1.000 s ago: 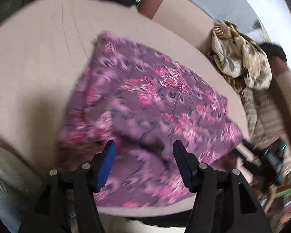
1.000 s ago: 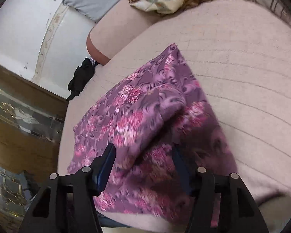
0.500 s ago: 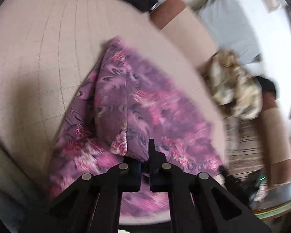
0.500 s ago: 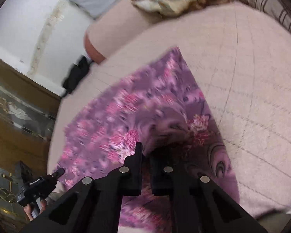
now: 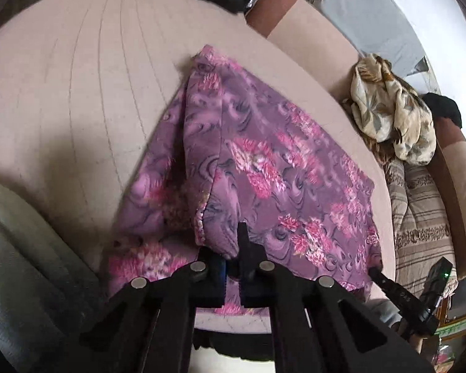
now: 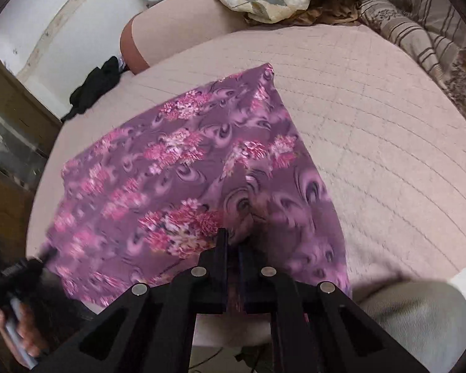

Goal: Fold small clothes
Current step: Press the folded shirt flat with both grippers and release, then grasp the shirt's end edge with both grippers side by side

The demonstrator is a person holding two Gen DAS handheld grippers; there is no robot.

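Observation:
A purple garment with pink flowers point(image 5: 264, 161) lies spread on a round pink quilted cushion point(image 5: 77, 71). My left gripper point(image 5: 233, 255) is shut on the garment's near edge and lifts a fold of it. In the right wrist view the same garment point(image 6: 177, 168) lies on the cushion point(image 6: 372, 130). My right gripper point(image 6: 233, 242) is shut on the near edge at the other side and raises a ridge of cloth. The right gripper also shows at the lower right of the left wrist view point(image 5: 388, 286).
A crumpled beige floral cloth point(image 5: 391, 118) and a striped blanket point(image 5: 419, 217) lie on the sofa to the right. A black cloth point(image 6: 93, 87) lies at the cushion's far edge. A grey pillow point(image 5: 372, 21) leans at the back. The person's knee point(image 6: 419, 314) is at lower right.
Both grippers went from open to shut on the garment's near edge. They have since lifted the pinched cloth, which now stands in folds above the cushion.

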